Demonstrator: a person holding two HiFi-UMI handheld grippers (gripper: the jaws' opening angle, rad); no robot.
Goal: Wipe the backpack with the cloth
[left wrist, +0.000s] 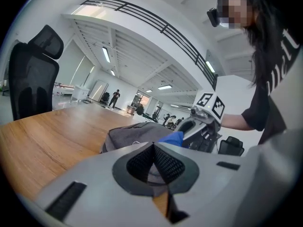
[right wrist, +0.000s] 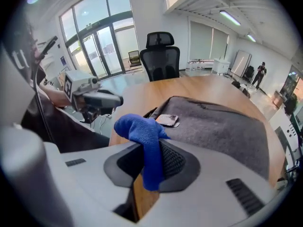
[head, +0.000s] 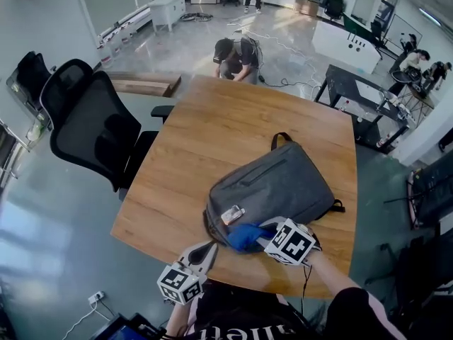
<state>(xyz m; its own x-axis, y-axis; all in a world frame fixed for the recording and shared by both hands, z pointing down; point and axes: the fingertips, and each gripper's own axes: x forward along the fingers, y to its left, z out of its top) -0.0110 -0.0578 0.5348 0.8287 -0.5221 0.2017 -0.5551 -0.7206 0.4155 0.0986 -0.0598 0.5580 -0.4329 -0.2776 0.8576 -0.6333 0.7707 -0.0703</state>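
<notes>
- We are gripping the blue cloth (right wrist: pixel 142 132) in the right tool (right wrist: pixel 152 151). Its jaws are closing on a fold of the cloth, and the bunched end is sticking out past the tips.
- In the head view, lower centre, that tool is holding the cloth against the near end of the grey backpack (head: pixel 276 186).
- The backpack is lying flat on the wooden table (head: pixel 212 133), with its handle pointing toward the far side and a small tag (head: pixel 233 214) just beside the cloth.
- We are holding the left tool (head: pixel 209 249) at the lower left of the backpack, near the table's front edge. Its jaws are meeting with nothing between them.
- A black office chair (head: pixel 92 126) is standing at the left of the frame.
- A person (head: pixel 237 57) is crouching beyond the table's far edge.
</notes>
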